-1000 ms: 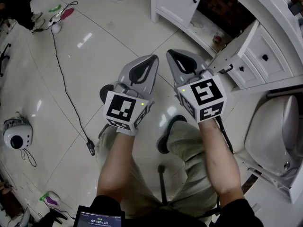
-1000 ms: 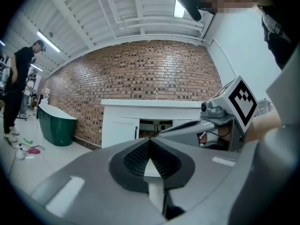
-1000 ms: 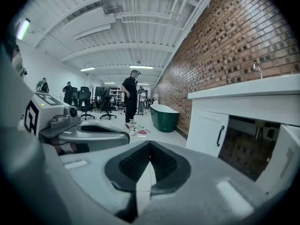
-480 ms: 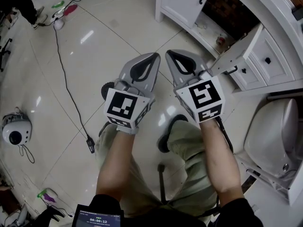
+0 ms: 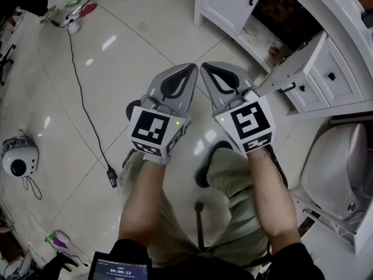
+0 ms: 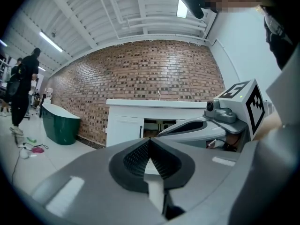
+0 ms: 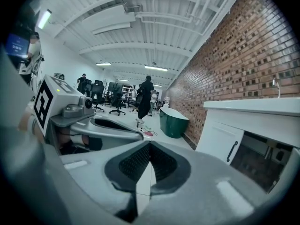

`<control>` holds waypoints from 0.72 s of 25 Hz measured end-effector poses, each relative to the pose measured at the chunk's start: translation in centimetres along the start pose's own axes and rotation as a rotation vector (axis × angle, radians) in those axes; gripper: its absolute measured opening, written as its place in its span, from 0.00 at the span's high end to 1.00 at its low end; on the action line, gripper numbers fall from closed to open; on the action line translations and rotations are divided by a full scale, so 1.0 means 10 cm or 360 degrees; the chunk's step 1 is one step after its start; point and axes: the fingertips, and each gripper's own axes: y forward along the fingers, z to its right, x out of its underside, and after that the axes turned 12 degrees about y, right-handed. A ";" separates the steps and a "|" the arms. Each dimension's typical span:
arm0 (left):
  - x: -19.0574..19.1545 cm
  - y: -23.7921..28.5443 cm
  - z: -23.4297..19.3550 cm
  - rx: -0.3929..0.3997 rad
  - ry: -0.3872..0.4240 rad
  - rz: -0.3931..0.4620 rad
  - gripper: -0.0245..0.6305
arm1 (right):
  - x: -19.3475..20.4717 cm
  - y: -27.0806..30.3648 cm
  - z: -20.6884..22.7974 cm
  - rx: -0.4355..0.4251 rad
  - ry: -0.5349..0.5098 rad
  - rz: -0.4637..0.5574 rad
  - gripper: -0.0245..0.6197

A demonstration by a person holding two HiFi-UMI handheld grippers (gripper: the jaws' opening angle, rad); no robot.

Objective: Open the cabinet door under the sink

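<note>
The head view looks steeply down on the left gripper (image 5: 190,70), the right gripper (image 5: 204,69), the floor (image 5: 116,45) and the cabinet (image 5: 230,4) (upper right). Each gripper view sits close behind its own fingers (image 6: 133,161), looking roughly level; both share the cabinet and brick wall (image 6: 140,74).

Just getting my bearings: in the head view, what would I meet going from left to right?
Round white device on the floor → black cable → left gripper → right gripper → open cabinet door
</note>
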 end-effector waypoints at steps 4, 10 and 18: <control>0.05 -0.01 -0.02 0.0002 0.0008 -0.0037 0.94 | -0.02 0.02 -0.01 -0.0005 -0.0002 0.0009 0.98; 0.02 -0.02 -0.05 -0.0009 0.0014 -0.0025 0.94 | -0.02 0.02 -0.03 -0.0005 -0.0043 0.0014 0.98; 0.02 -0.02 -0.05 -0.0001 0.0018 -0.0031 0.94 | 0.01 0.03 -0.05 -0.0013 -0.0077 -0.0008 0.98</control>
